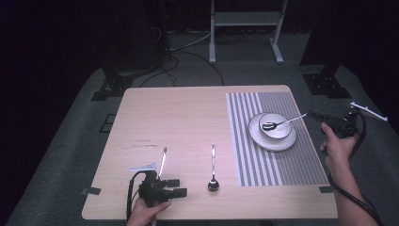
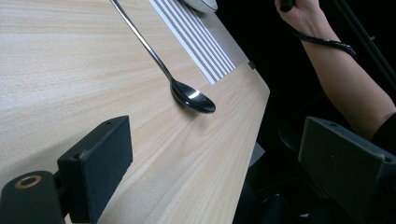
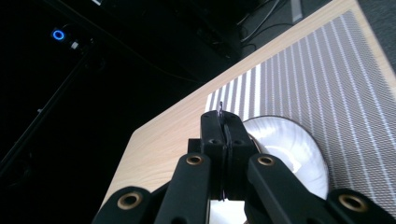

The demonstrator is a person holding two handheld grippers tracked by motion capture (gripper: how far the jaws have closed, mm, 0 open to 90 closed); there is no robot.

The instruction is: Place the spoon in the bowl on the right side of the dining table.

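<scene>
Plainly, the right gripper (image 1: 314, 114) pinched the stiff, slippery spoon (image 1: 282, 123) by its handle tip at right of frame; the left gripper (image 1: 175, 187) gaped wide, empty.

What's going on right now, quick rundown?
Right gripper shut on spoon, bowl end in the bowl. Left gripper open, idle near table edge. Second spoon lies clear.
</scene>
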